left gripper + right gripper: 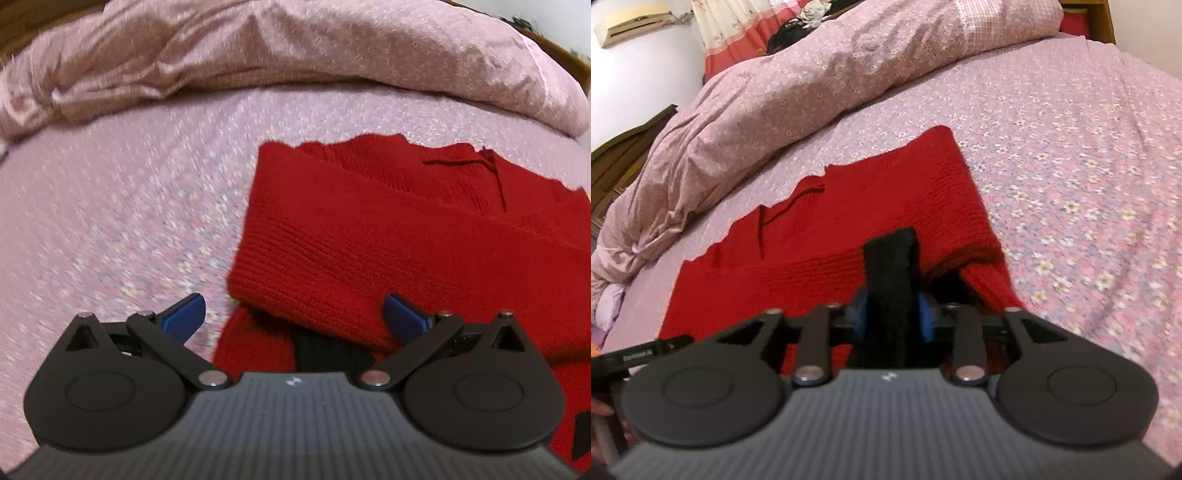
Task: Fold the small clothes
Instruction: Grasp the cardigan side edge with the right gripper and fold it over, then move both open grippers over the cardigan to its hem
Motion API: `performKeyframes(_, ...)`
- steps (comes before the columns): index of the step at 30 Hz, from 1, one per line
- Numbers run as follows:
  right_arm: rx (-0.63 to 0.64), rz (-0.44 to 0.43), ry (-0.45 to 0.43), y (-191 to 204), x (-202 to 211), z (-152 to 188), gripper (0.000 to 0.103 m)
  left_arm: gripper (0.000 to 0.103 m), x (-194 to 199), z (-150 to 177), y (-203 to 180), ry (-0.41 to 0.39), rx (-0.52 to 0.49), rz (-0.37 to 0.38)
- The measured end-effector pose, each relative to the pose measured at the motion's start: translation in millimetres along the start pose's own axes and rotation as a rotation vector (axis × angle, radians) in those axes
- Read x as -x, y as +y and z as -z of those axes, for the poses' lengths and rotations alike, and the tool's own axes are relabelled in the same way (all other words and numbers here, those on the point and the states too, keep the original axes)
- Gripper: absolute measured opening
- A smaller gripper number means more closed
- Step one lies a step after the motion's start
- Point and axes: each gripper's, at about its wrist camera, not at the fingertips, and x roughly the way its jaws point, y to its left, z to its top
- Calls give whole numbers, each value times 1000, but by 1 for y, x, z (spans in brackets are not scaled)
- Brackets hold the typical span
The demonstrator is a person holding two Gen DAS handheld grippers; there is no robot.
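the red sweater [886,206] lies flat on the bed [1071,166], length running away. right gripper [891,314] pinches its black cuff [890,258]; left gripper [294,317] hovers wide open at the near edge.

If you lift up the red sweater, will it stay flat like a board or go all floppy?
Probably floppy: the red sweater is soft ribbed knit that already bends over itself in folds on the bed. It looks thick, so likely a bit heavy for cloth. Its black band stands pinched in the right gripper, so it shouldn't slip easily.
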Motion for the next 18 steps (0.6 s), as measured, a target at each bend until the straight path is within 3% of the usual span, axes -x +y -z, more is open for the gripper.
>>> performKeyframes(3,-22,-17,-38,-4,24,5,51,103,24,5,4,-31,-33,-10)
performKeyframes(7,-51,-42,-84,-8,53,18,63,103,50,22,16,-31,9,10)
performKeyframes(18,-31,19,-102,-6,92,56,70,103,88,79,40,31,116,1)
